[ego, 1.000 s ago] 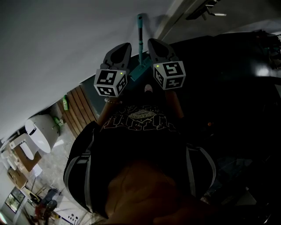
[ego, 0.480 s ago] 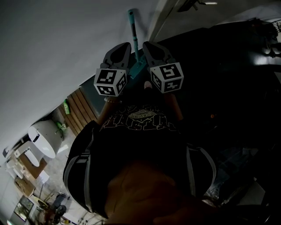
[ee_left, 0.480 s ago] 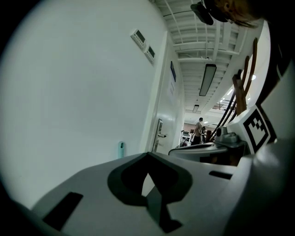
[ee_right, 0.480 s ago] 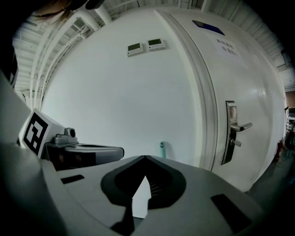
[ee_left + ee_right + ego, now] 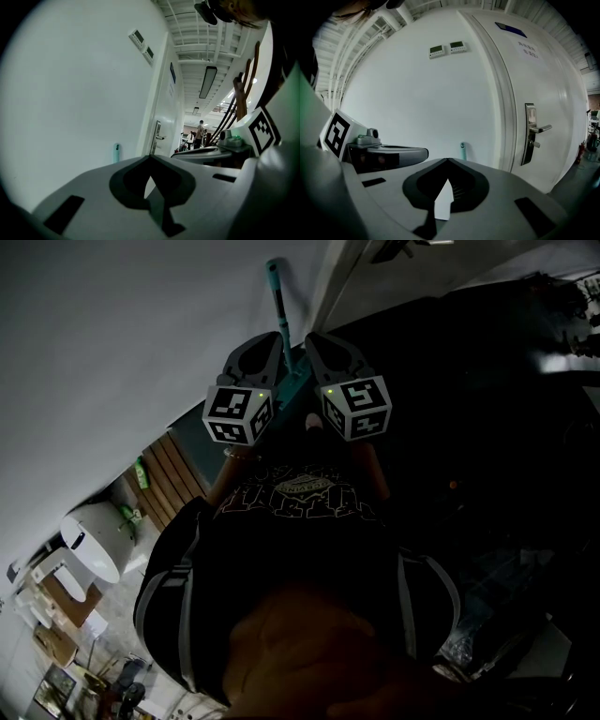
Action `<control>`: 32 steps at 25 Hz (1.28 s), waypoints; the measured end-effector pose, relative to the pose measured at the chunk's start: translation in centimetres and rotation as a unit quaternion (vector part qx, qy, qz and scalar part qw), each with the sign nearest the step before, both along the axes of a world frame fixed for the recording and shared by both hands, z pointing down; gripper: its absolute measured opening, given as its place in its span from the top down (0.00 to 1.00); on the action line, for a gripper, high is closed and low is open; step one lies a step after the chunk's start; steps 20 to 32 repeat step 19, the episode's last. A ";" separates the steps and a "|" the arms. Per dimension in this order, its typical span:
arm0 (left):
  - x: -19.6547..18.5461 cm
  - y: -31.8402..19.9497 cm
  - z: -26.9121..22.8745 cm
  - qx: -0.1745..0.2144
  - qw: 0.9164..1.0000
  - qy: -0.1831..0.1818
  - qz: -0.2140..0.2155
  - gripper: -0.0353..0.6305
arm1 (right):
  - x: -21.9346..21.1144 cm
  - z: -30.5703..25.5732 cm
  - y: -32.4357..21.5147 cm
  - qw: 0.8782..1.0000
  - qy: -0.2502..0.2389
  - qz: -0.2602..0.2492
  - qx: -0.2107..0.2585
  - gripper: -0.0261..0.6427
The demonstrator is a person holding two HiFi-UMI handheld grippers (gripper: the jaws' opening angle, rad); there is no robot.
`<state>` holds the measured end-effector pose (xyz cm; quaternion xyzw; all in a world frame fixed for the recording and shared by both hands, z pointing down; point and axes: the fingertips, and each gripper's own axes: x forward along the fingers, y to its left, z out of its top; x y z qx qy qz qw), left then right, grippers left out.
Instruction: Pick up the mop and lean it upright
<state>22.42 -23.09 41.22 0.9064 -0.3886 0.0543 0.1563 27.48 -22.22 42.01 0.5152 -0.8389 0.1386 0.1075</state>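
left gripper (image 5: 150, 157): jaws closed tip to tip, nothing between them. right gripper (image 5: 447, 161): same, jaws fully together, empty.

head view: both grippers are held side by side, out in front of the person's dark printed shirt (image 5: 295, 493). They are close together but apart.

the teal-handled mop (image 5: 281, 320) stands upright, leaning on the white wall (image 5: 141, 324). It sits on the far side of the grippers, lined up with the gap between them. Neither gripper touches it. Its teal foot piece (image 5: 296, 388) shows low between the two gripper bodies.

right gripper view: the handle's top end pokes up just past the closed jaw tips, with the wall behind it. The white door (image 5: 543, 84) with a metal lever handle (image 5: 538, 129) is just right of the mop. Two small control panels (image 5: 447, 48) sit high on the wall above it.

left gripper view: the mop top is left of the jaw tips, with the door to the right of it.
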 end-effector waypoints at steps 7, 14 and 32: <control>0.4 0.2 -0.1 -0.001 1.000 0.001 0.002 0.89 | 0.5 -0.2 0.0 1.000 -0.013 0.004 0.001 0.93; 0.3 0.2 -0.2 0.000 1.000 0.000 0.002 0.89 | 0.2 -0.2 0.1 1.000 -0.012 -0.001 0.000 0.93; 0.3 0.2 -0.1 -0.001 1.000 0.002 0.002 0.89 | 0.2 -0.1 -0.1 1.000 -0.013 -0.003 -0.001 0.93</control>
